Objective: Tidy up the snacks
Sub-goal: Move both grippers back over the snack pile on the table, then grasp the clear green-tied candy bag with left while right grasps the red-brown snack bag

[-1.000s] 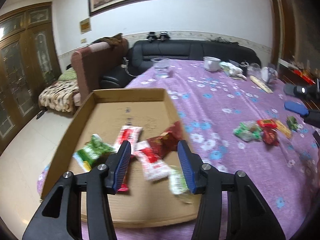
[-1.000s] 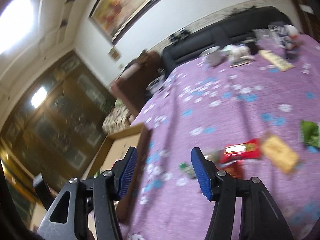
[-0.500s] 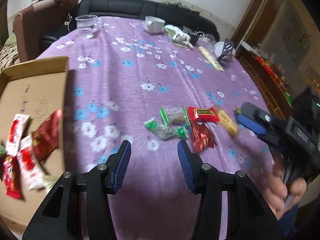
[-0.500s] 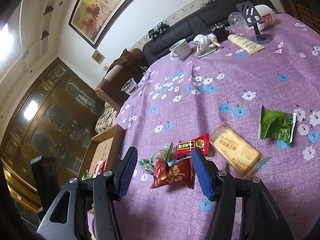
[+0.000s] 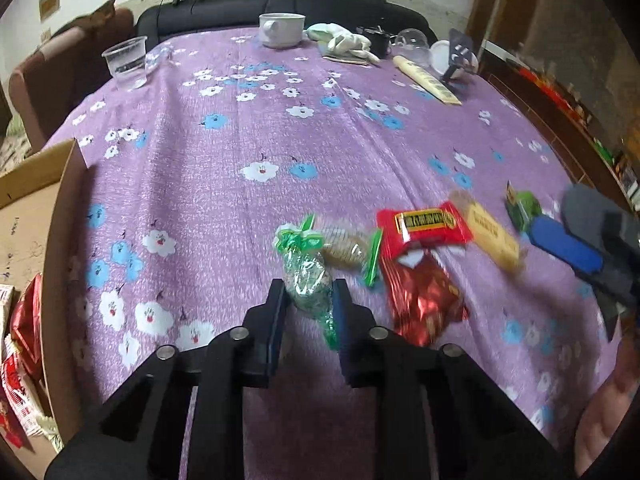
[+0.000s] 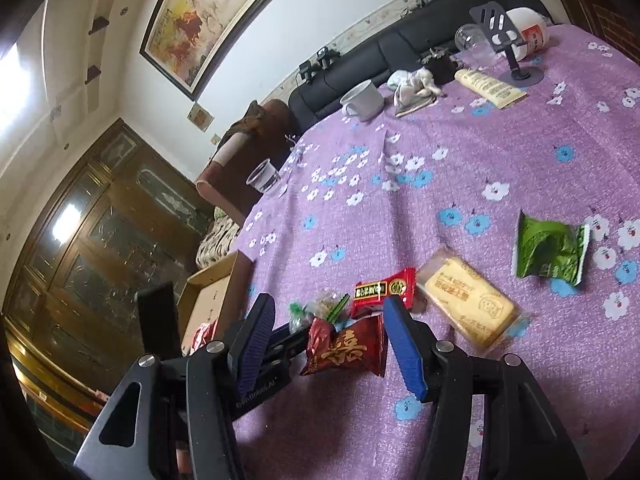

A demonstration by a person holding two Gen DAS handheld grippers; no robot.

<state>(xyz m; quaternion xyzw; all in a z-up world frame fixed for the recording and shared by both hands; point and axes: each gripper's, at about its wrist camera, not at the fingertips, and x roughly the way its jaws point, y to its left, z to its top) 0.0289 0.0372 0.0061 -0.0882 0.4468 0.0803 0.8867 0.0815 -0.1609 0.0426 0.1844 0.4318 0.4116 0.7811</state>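
My left gripper (image 5: 308, 300) is shut on a green-and-clear candy packet (image 5: 306, 276) on the purple tablecloth. Beside it lie a cracker packet with green ends (image 5: 346, 242), a bright red bar (image 5: 424, 224), a dark red foil packet (image 5: 424, 296), a yellow biscuit pack (image 5: 492, 234) and a green packet (image 5: 522, 206). My right gripper (image 6: 328, 324) is open, its fingers on either side of the dark red foil packet (image 6: 348, 346); it also shows at the right in the left wrist view (image 5: 568, 240). The cardboard box (image 5: 36, 216) holds several snacks at the left.
At the far end of the table stand a clear plastic cup (image 5: 126, 62), a white mug (image 5: 282, 29), a crumpled cloth (image 5: 344, 42), a long yellow pack (image 5: 426, 78) and a phone stand (image 6: 506, 36). A black sofa (image 5: 280, 4) is behind the table.
My left gripper swung from the box to the snack pile, came down and shut on the green-and-clear packet. My right gripper moved in over the dark red foil packet.
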